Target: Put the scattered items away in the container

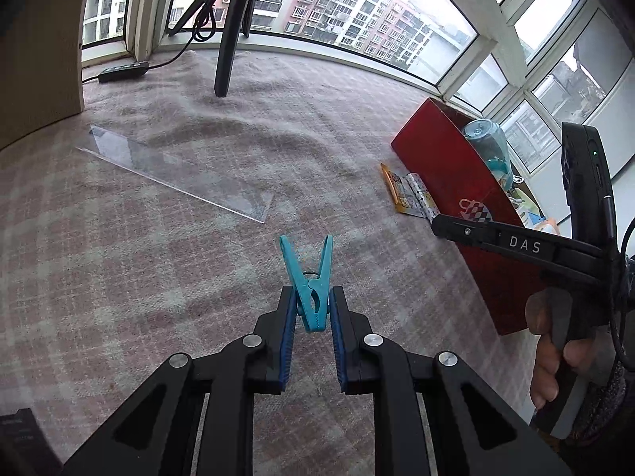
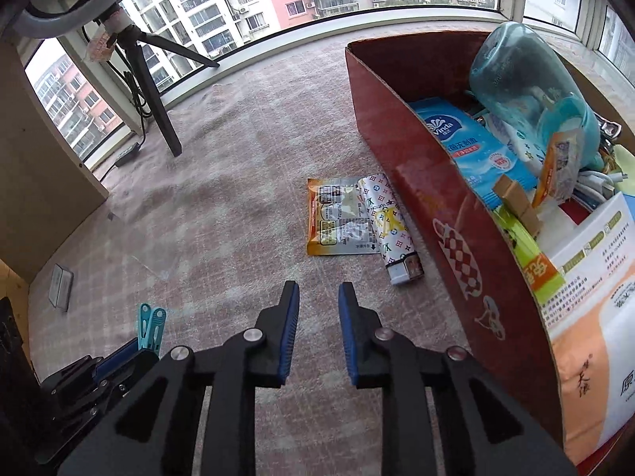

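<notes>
Between left claw (image 1: 313, 309) pads: teal clothespin (image 1: 311, 289), light, rigid, springy; you grip its hinge. Right claw (image 2: 318, 297) parted, empty.

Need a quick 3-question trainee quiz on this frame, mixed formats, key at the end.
1. True or false: the left gripper holds the teal clothespin.
2. What lies nearest the red box on the cloth? A) lighter B) clear ruler C) tripod
3. Fill in: the right gripper holds ____.

Key: 1 true; 2 A; 3 nothing, its jaws stand apart over bare cloth.
</notes>
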The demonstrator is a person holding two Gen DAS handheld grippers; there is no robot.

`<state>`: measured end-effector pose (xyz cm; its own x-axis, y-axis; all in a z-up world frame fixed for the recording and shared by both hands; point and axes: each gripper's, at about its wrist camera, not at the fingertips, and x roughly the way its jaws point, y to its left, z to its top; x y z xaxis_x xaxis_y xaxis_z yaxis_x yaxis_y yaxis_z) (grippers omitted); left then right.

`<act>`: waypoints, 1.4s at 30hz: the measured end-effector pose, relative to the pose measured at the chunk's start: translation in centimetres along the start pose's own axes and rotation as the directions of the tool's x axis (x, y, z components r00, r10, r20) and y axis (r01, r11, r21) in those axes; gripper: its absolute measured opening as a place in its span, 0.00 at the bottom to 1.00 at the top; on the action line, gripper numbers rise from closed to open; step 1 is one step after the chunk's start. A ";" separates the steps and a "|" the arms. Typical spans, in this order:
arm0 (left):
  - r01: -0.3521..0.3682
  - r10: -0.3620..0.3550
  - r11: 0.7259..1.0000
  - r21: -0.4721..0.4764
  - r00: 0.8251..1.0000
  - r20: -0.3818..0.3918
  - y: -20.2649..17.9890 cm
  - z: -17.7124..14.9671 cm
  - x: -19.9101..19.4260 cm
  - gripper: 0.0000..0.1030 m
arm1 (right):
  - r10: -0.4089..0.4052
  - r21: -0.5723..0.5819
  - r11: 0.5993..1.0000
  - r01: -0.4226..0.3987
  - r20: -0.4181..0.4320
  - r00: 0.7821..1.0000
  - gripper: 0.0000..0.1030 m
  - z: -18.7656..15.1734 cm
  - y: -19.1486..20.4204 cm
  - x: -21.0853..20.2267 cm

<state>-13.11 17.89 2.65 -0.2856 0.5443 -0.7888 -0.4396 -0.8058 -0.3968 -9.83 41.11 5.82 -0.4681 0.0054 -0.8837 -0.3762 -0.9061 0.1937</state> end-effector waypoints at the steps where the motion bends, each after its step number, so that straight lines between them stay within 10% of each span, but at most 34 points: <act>1: -0.004 0.004 1.000 0.000 1.000 0.001 0.3 -0.1 -0.3 0.15 | 0.004 -0.008 1.000 -0.004 0.005 1.000 0.20 -0.3 0.1 -0.4; 10: -0.022 0.021 0.999 0.029 0.999 0.033 -1.1 0.4 -3.4 0.15 | 0.081 0.003 0.997 -0.081 0.059 0.995 0.20 -3.1 -1.1 -4.9; 32: 0.084 -0.102 0.913 0.400 0.995 0.023 -26.0 8.2 3.5 0.15 | -0.044 0.191 0.982 0.010 0.176 0.983 0.20 -13.1 -11.6 -15.5; 42: 0.093 -0.090 0.930 0.357 0.996 -0.026 -26.3 8.2 4.4 0.16 | -0.059 0.209 0.978 0.018 0.189 0.980 0.20 -14.1 -12.1 -16.5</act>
<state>-9.76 43.44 13.44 -0.2229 0.6082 -0.7618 -0.7389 -0.6152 -0.2750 13.72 45.98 12.03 -0.5880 0.1383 -0.7969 -0.5434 -0.7974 0.2626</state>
